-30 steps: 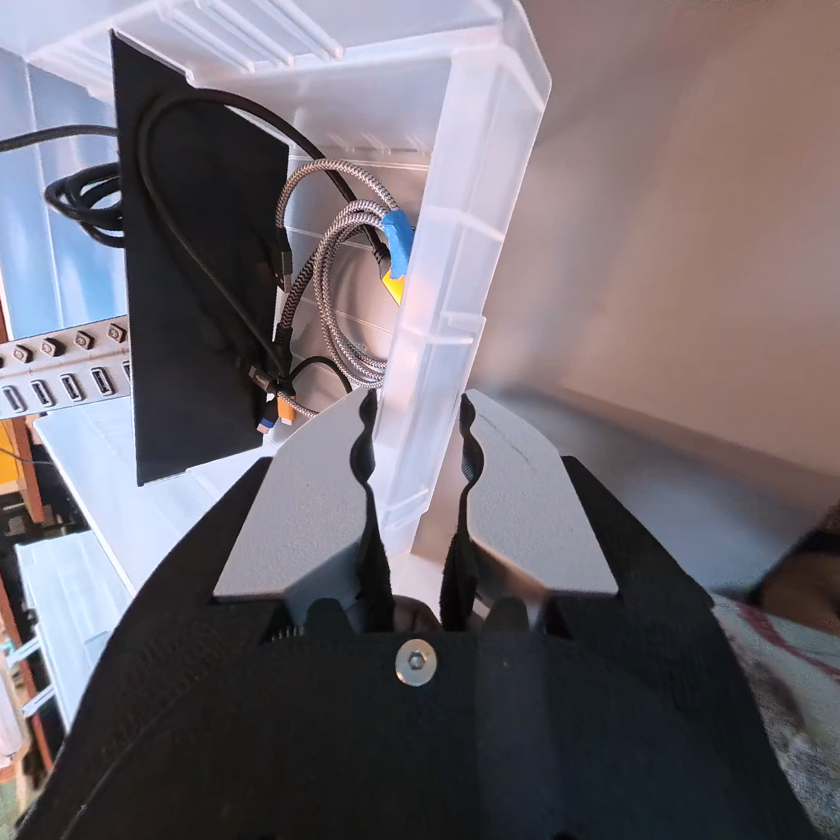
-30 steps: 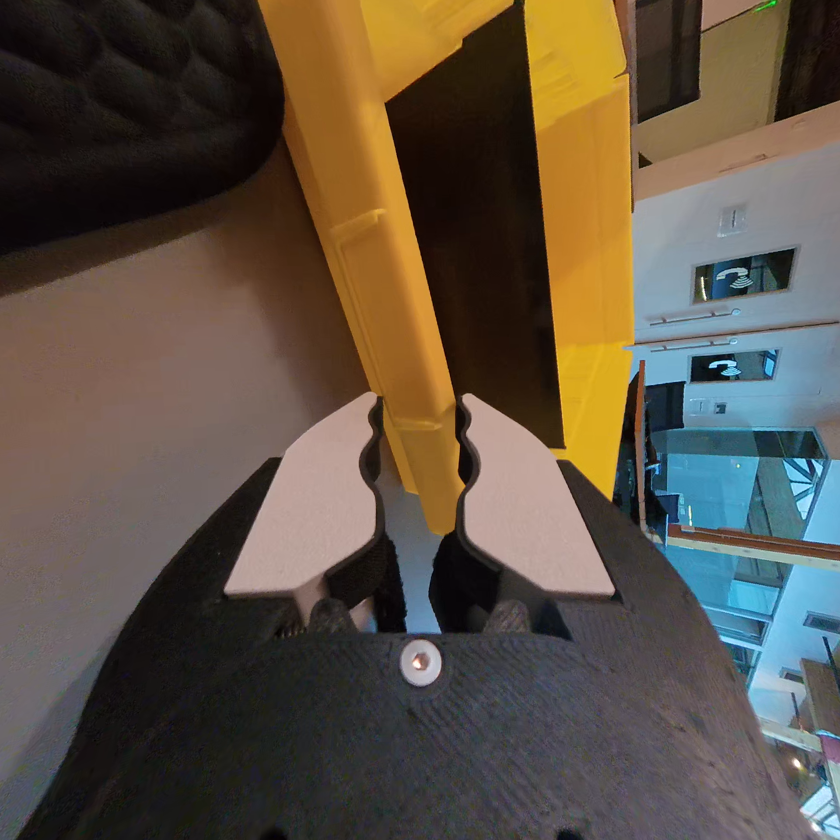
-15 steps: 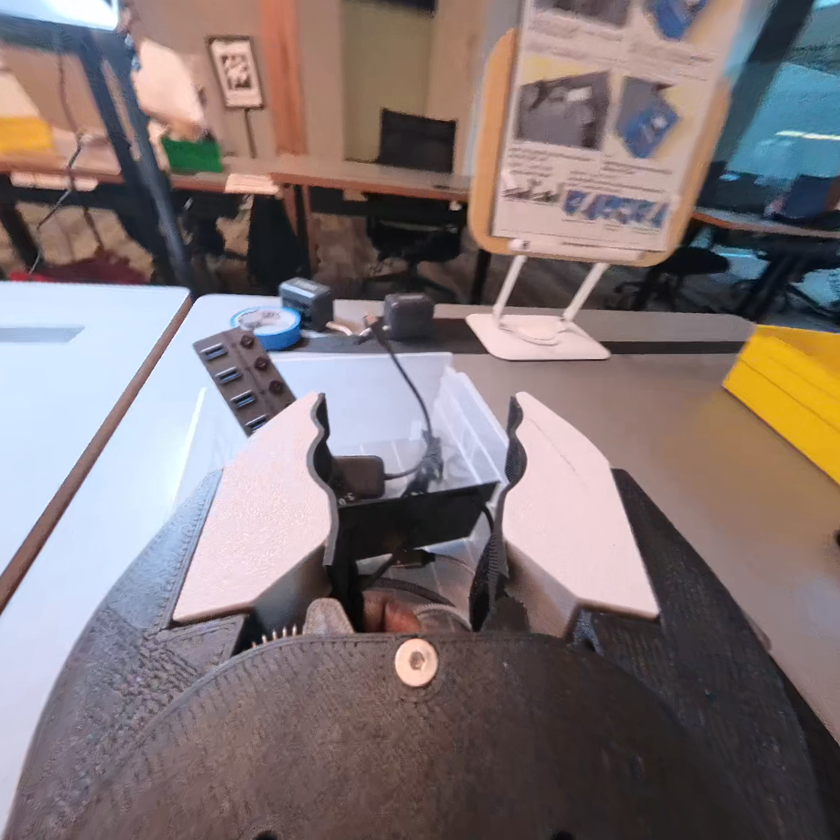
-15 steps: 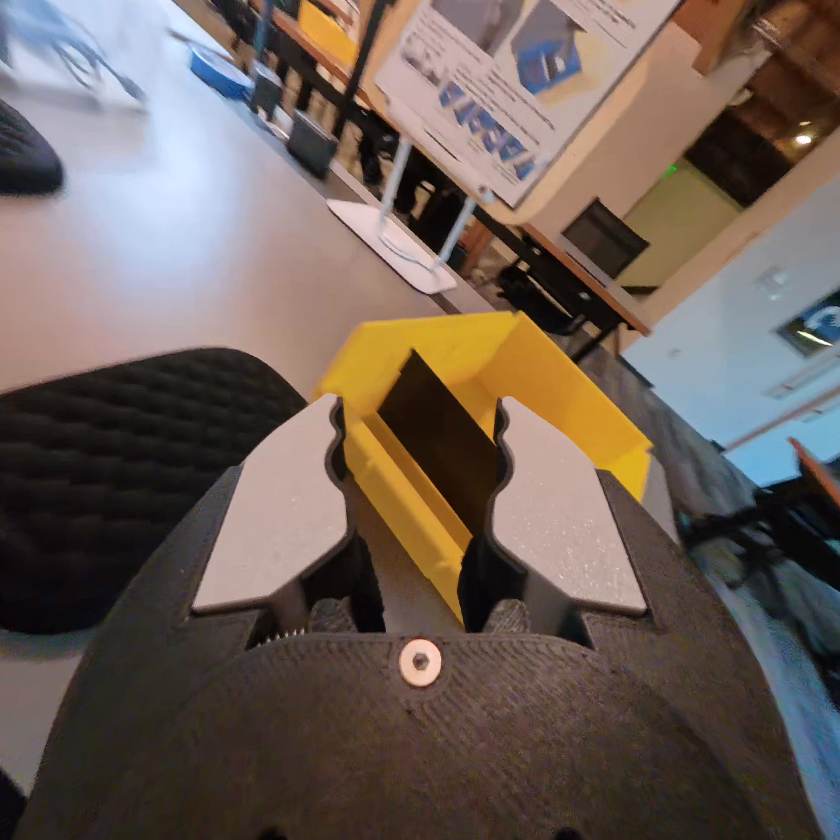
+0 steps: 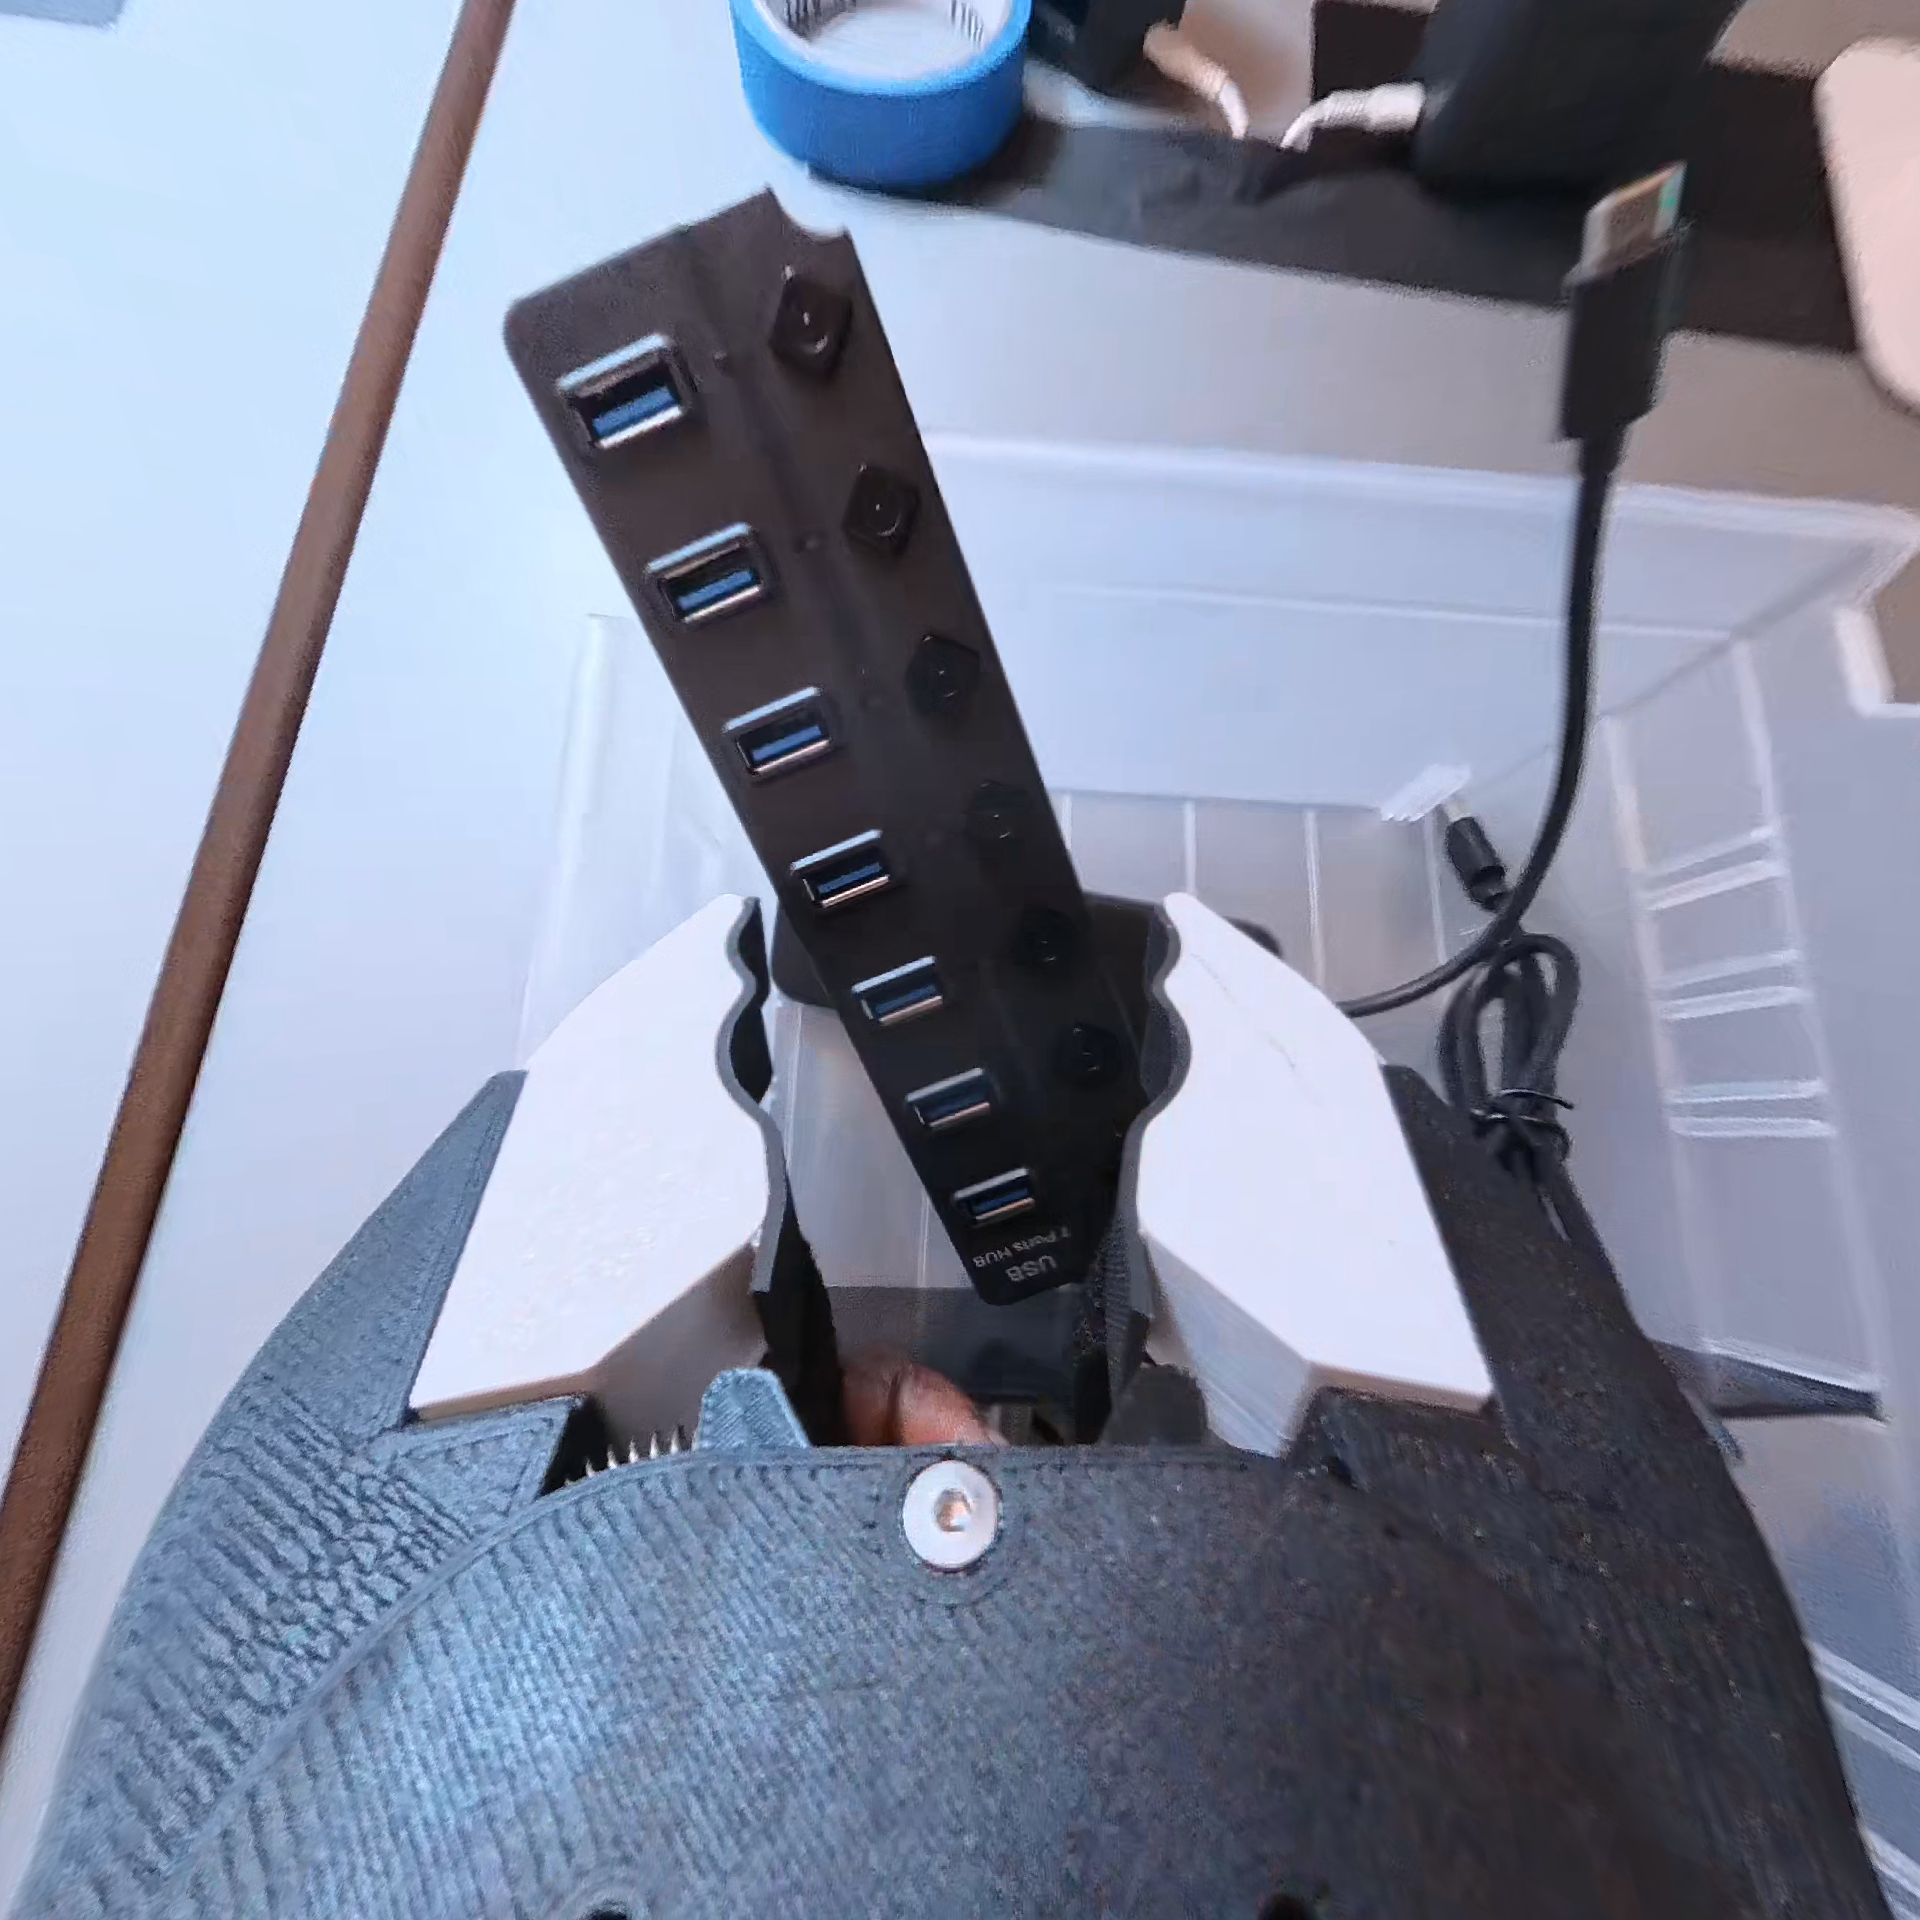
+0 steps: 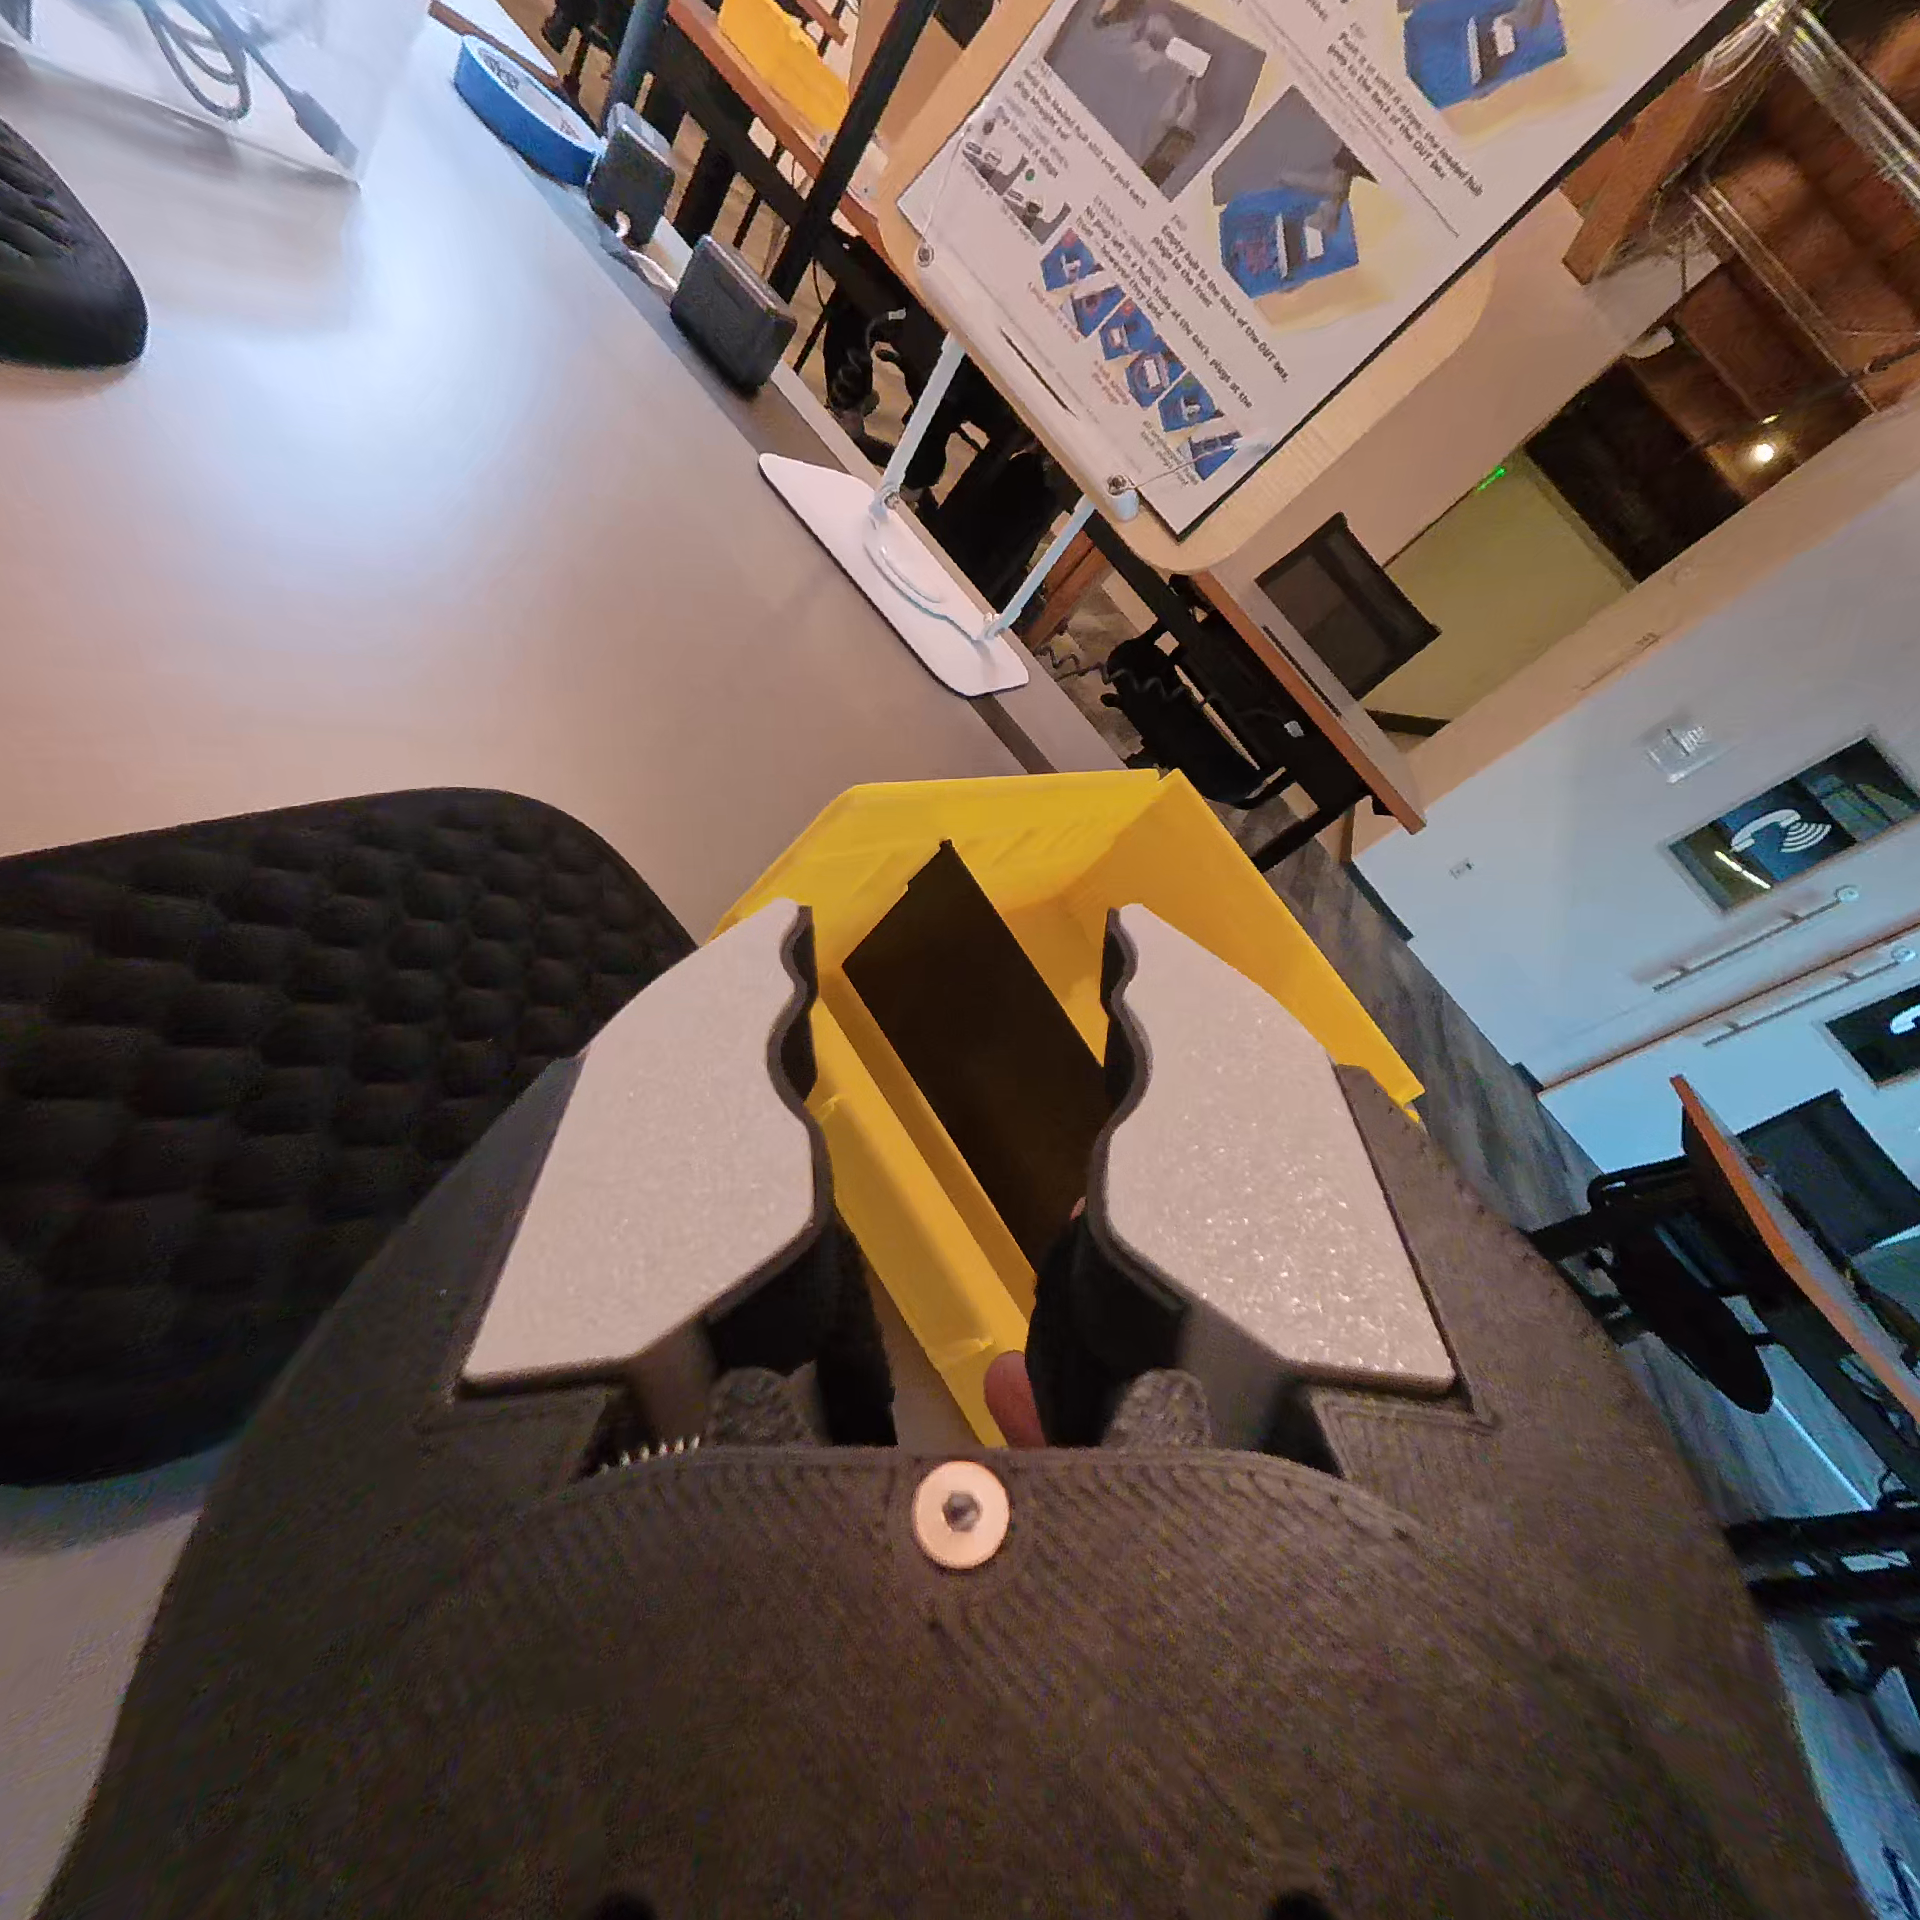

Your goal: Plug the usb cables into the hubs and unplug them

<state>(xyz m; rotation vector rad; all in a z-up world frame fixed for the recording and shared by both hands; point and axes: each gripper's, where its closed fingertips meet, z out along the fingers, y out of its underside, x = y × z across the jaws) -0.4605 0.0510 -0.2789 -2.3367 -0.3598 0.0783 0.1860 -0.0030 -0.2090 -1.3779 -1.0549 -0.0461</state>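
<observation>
A black USB hub (image 5: 790, 582) with a row of several blue ports stands tilted in a clear plastic bin (image 5: 1351, 582). My left gripper (image 5: 956, 914) is open, with its fingers on either side of the hub's lower half. The right finger (image 5: 1278, 1143) lies close against the hub's edge. A black cable (image 5: 1507, 1029) lies coiled in the bin, and its USB plug (image 5: 1621, 312) sticks up at the upper right. My right gripper (image 6: 958, 925) is open over a yellow bin (image 6: 1039, 831) that holds a black panel (image 6: 966, 1018). The yellow bin's left wall runs between the right gripper's fingers.
A blue tape roll (image 5: 883, 94) and a black adapter (image 5: 1538, 94) lie beyond the clear bin. A brown table edge (image 5: 260, 727) runs along the left. In the right wrist view, a black mesh pad (image 6: 260, 1039) lies left of the yellow bin, and a sign stand (image 6: 904, 582) and black boxes (image 6: 727, 312) stand farther back.
Both grippers were nearly closed around bin walls and have opened wide. The left view has tipped down onto the hub, which now stands between its fingers. The right view has barely shifted since half a second ago.
</observation>
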